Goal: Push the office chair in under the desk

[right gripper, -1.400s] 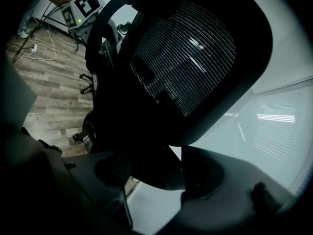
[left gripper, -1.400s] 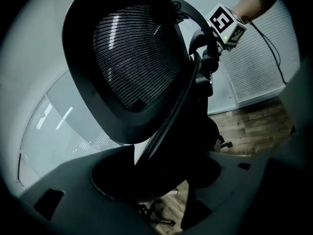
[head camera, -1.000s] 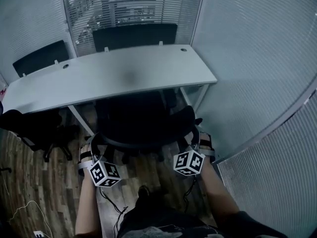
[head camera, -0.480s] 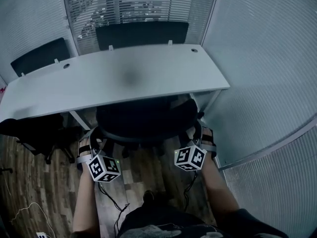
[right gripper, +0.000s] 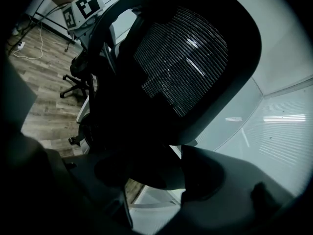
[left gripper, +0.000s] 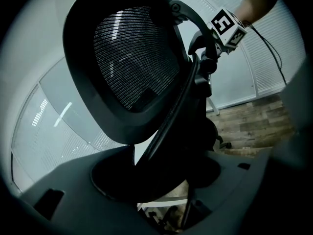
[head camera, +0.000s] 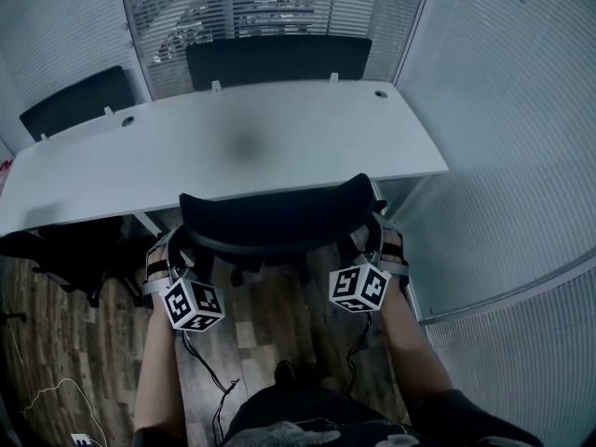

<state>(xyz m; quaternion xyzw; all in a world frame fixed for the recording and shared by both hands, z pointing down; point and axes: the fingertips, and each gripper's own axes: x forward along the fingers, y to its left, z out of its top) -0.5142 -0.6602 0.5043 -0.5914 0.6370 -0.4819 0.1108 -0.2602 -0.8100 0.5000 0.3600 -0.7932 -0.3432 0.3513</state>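
Note:
The black mesh-backed office chair (head camera: 275, 220) stands against the front edge of the white desk (head camera: 233, 142), its seat hidden under the desktop. My left gripper (head camera: 177, 254) clasps the backrest's left edge and my right gripper (head camera: 371, 245) clasps its right edge. In the left gripper view the backrest (left gripper: 132, 58) and its support fill the gap between the jaws of the left gripper (left gripper: 161, 180). The right gripper view shows the same backrest (right gripper: 186, 58) running down into the jaws of the right gripper (right gripper: 156, 175).
A second black chair (head camera: 65, 250) sits under the desk at the left. Two dark chair backs (head camera: 277, 59) (head camera: 74, 101) show behind the desk. Glass walls with blinds (head camera: 503, 156) close in at the right and back. Cables (head camera: 56, 399) lie on the wood floor.
The chair has rolled forward under the desk, so its seat is now covered by the desktop. Both grippers moved forward with the backrest.

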